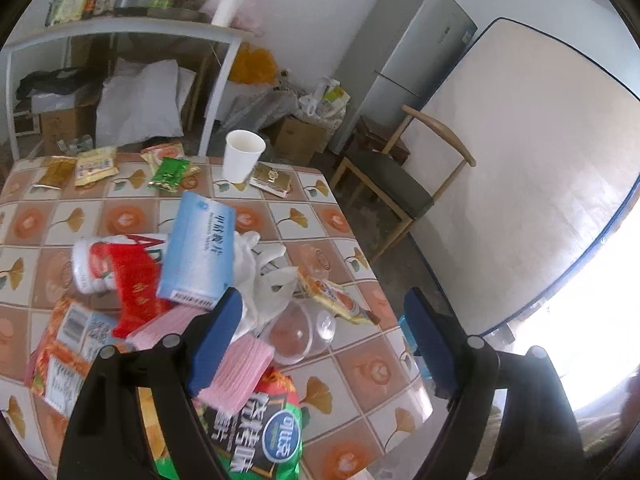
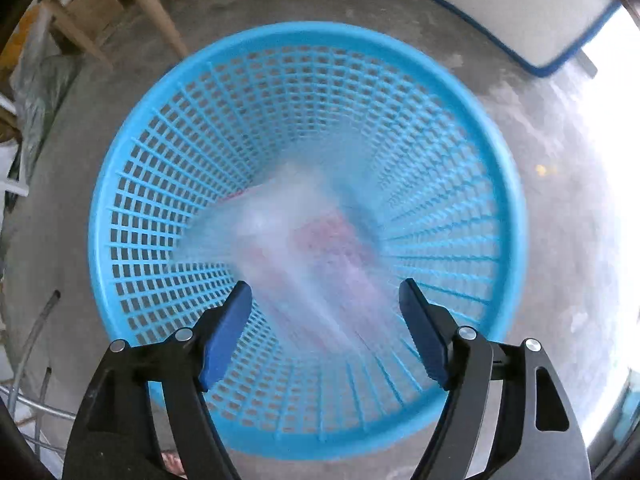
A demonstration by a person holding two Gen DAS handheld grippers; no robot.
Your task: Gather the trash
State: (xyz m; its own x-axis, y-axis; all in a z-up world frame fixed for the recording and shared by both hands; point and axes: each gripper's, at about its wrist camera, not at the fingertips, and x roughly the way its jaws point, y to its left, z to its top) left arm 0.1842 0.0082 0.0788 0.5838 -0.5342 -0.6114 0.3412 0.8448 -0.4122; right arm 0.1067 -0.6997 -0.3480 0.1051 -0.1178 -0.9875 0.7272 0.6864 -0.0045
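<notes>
In the left wrist view my left gripper (image 1: 324, 340) is open above a pile of trash on the tiled table (image 1: 352, 364): a light blue box (image 1: 198, 248), a red-and-white bottle (image 1: 108, 264), white crumpled plastic (image 1: 260, 280), a pink pack (image 1: 240, 368), a clear lid (image 1: 298, 332) and snack bags (image 1: 256, 432). A white paper cup (image 1: 242, 156) stands farther back. In the right wrist view my right gripper (image 2: 326, 332) is open above a blue plastic basket (image 2: 120, 184) on the floor. A blurred whitish-pink piece of trash (image 2: 304, 236) is falling inside it.
Several snack wrappers (image 1: 96, 166) lie along the table's far edge. A wooden chair (image 1: 400, 184) stands right of the table, with a grey fridge (image 1: 404, 60) and a leaning board (image 1: 532, 180) behind. A cluttered shelf (image 1: 120, 28) is at the back left. Chair legs (image 2: 152, 4) stand beyond the basket.
</notes>
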